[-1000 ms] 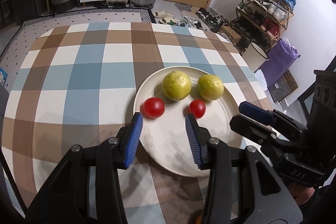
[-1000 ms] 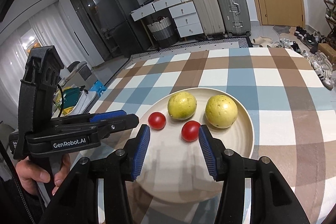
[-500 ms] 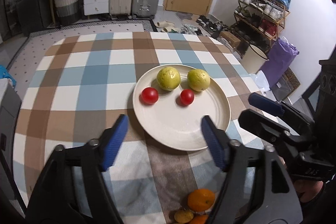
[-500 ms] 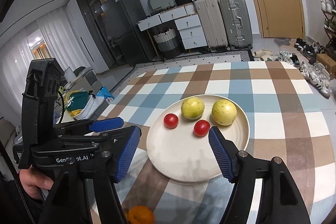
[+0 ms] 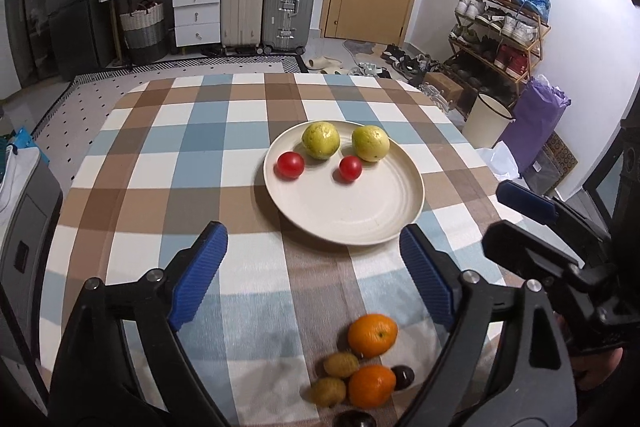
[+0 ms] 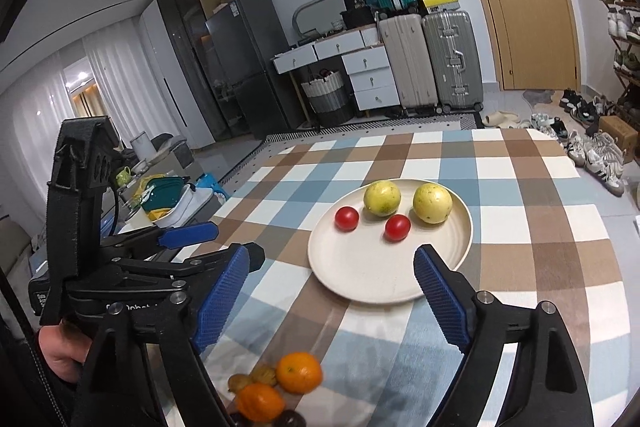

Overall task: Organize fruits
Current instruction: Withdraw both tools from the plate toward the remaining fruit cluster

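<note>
Both grippers had drawn back from the plate (image 5: 404, 203) and spread wide; the left gripper (image 5: 314, 277) and right gripper (image 6: 332, 301) held nothing. Two tomatoes (image 5: 290, 165) and two guavas (image 5: 320, 140) sat on it; oranges (image 5: 372, 335) lay near the table's edge.

- Plate (image 5: 400, 223): near half bare; far half blocked by two yellow fruits (image 5: 321, 140) and two tomatoes (image 5: 290, 165).
- Surface (image 5: 160, 163): open checked cloth to the left of the plate and beyond it.
- Near edge: cluster of oranges (image 5: 372, 335) and small fruits (image 5: 341, 365), touching one another.
- Left tool (image 5: 312, 275) and right tool (image 6: 332, 299): side by side, jaws spread, above the strip between plate and cluster.
</note>
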The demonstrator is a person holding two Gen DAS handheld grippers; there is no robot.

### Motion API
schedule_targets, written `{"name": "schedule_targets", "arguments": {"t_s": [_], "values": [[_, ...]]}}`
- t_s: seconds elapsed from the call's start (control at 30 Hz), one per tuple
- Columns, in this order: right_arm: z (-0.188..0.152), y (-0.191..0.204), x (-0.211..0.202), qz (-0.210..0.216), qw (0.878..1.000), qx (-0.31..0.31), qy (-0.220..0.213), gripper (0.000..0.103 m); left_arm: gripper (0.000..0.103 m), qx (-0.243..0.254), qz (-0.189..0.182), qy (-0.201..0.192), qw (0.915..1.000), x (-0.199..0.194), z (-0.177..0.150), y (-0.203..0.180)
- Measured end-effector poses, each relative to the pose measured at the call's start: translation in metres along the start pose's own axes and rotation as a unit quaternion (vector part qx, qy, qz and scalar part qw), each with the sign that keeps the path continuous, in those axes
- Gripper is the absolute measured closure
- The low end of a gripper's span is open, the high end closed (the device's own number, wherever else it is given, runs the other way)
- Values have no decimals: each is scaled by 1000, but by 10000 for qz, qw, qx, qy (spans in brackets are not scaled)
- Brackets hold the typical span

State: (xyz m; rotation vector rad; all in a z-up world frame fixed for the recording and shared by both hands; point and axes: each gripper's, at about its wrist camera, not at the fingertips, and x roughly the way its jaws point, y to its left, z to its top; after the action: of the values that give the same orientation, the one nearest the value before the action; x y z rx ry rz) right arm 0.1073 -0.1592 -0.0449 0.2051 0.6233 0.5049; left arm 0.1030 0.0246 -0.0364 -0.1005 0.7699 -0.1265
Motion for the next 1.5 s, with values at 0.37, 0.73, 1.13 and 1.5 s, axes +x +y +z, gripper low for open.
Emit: {"name": "schedule_targets", "arguments": {"t_s": [0.37,0.73,1.13,1.5], "values": [[-27,19,-38,-28,9998,-111,-167,9,1,-22,111,-250,9996,-38,-36,-6],[-50,27,-58,-15,9997,-110,-230,6,1,-134,137,35,9998,-42,-78,-4],[-70,25,-65,-26,9999,5,-99,6,1,-160,32,524,9985,-25,-136,-11],[-82,29,-66,5,10000,18,-2,6,2,-43,90,756,9971,-9,-157,-17]]}}
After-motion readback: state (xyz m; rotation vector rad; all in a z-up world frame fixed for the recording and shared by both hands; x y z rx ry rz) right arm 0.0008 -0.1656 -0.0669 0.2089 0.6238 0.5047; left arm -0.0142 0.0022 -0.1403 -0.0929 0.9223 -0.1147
